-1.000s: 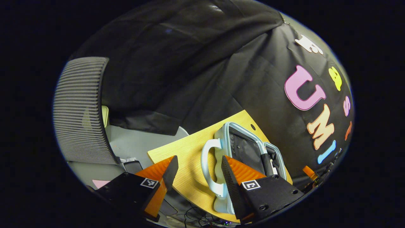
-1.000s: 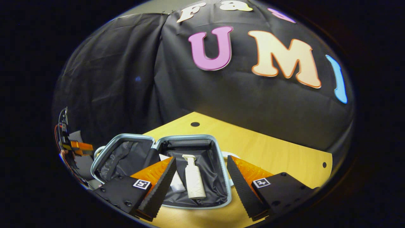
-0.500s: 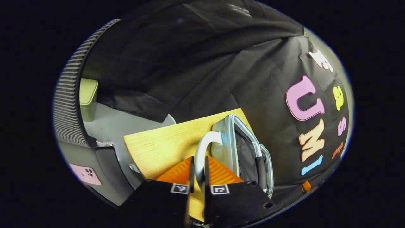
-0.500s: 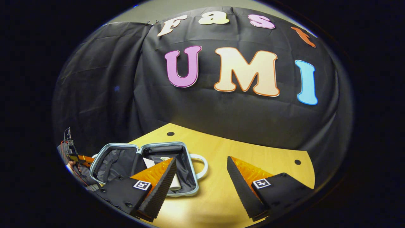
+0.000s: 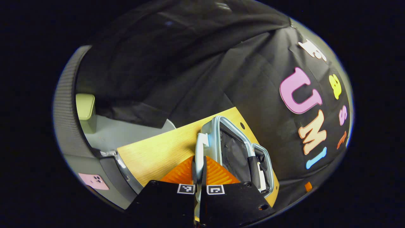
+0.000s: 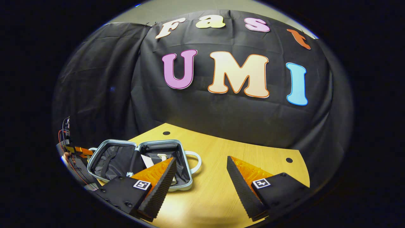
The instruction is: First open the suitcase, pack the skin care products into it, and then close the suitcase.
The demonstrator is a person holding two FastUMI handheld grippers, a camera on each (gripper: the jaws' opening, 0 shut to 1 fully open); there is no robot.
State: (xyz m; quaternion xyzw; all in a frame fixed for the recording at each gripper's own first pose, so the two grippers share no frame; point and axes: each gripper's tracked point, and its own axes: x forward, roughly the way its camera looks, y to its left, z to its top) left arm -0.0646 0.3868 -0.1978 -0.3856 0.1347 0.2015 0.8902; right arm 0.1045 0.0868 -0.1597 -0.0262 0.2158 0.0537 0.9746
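Observation:
The small pale-blue suitcase [image 5: 218, 133] lies open on the wooden table [image 5: 152, 152], its dark lining showing. My left gripper [image 5: 198, 160] is shut on the white handle [image 5: 198, 148] of the near half, which shows edge-on between the fingers. In the right gripper view both halves of the suitcase [image 6: 158, 142] lie spread, with a white pump bottle [image 6: 163, 155] and a white tube [image 6: 146, 160] in the right half. My right gripper [image 6: 201, 160] hangs open above the table [image 6: 240, 152], to the right of the case and holding nothing. The left gripper [image 6: 74, 148] sits at the case's far left.
A mesh chair back [image 5: 63, 104] stands at the left beyond the table's edge. A green box [image 5: 85, 106] rests on the grey floor and a pink phone [image 5: 94, 181] lies low at the left. The second handle [image 6: 197, 160] sticks out of the case's right side.
My left gripper went from open to shut on the handle, which now shows edge-on. My right gripper drew back from over the case, which now sits smaller and further left.

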